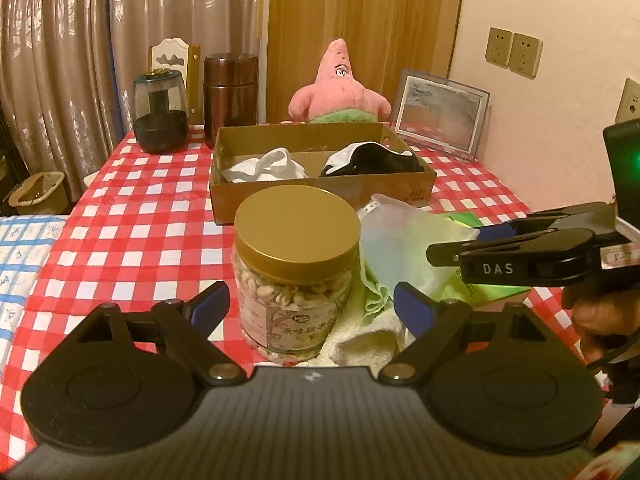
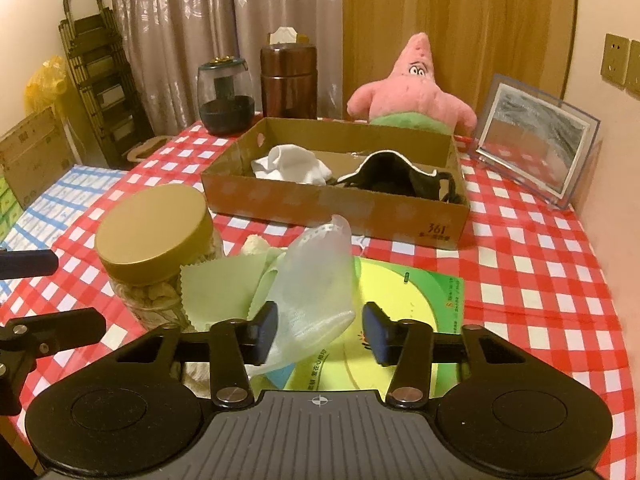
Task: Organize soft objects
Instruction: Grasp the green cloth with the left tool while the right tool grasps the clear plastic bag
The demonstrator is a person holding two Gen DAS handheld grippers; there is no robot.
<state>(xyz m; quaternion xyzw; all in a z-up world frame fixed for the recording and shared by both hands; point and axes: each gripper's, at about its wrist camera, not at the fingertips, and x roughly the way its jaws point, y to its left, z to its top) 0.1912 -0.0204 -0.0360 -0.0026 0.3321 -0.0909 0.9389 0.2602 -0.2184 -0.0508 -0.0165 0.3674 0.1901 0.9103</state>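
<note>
My left gripper [image 1: 312, 306] is open wide, with a gold-lidded jar of nuts [image 1: 296, 264] standing between its fingers, untouched. My right gripper [image 2: 320, 330] is open around a pale translucent mesh item [image 2: 316, 280]; the left pad [image 2: 266, 326] touches it and the right pad stands apart. Under and beside that item lie a light green cloth [image 2: 224, 284] and a cream towel [image 1: 368, 344]. Farther back, a cardboard box [image 2: 332, 204] holds a white cloth [image 2: 292, 164] in its left compartment and a black item [image 2: 392, 176] in its right. A pink star plush [image 2: 412, 88] sits behind the box.
A red-checked tablecloth [image 2: 540, 264] covers the table. A green and yellow booklet [image 2: 416, 296] lies under the right gripper. At the back stand a dark glass jar [image 2: 226, 96], a brown canister [image 2: 288, 80] and a picture frame [image 2: 536, 140]. A person's hand [image 1: 600, 316] holds the right gripper.
</note>
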